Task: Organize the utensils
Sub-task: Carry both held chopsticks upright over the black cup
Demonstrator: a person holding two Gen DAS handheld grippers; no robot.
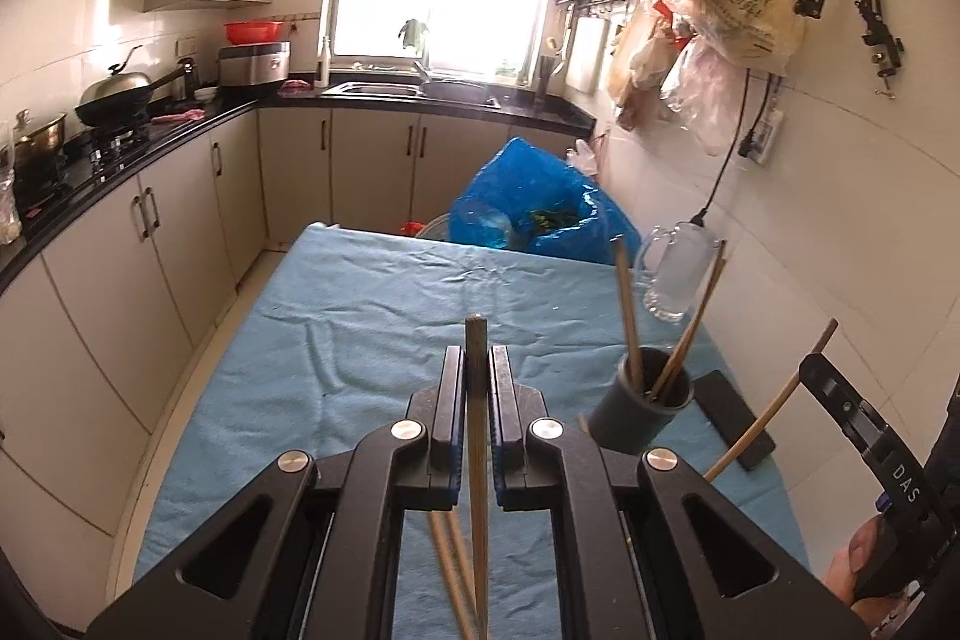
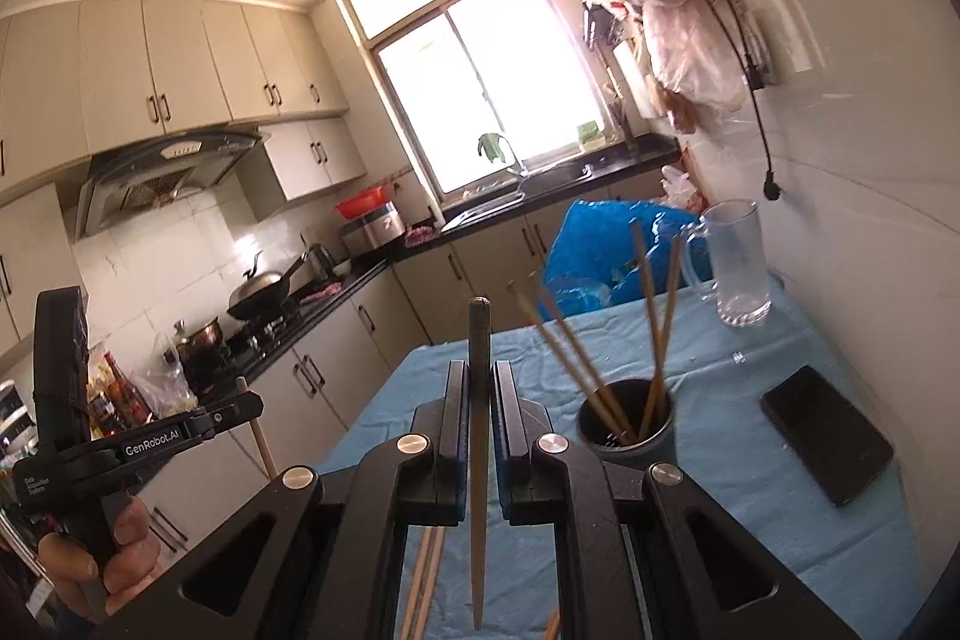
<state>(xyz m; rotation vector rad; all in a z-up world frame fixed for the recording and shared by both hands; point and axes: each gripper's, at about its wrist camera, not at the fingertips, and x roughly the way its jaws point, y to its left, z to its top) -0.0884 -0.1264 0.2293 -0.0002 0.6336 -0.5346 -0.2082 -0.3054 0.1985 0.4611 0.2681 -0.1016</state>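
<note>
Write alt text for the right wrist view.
The right tongs grip one chopstick upright above a blue-clothed table. Just right, a dark holder contains several chopsticks, with a glass mug behind.

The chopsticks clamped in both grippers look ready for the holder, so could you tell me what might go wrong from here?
1. The dark holder already has chopsticks leaning across its mouth; a new one could hit them or tip the holder.
2. Each gripper, left and right, pinches a single chopstick on a narrow span, so it may pivot or slip.
3. The glass mug stands close behind and could be knocked.
</note>
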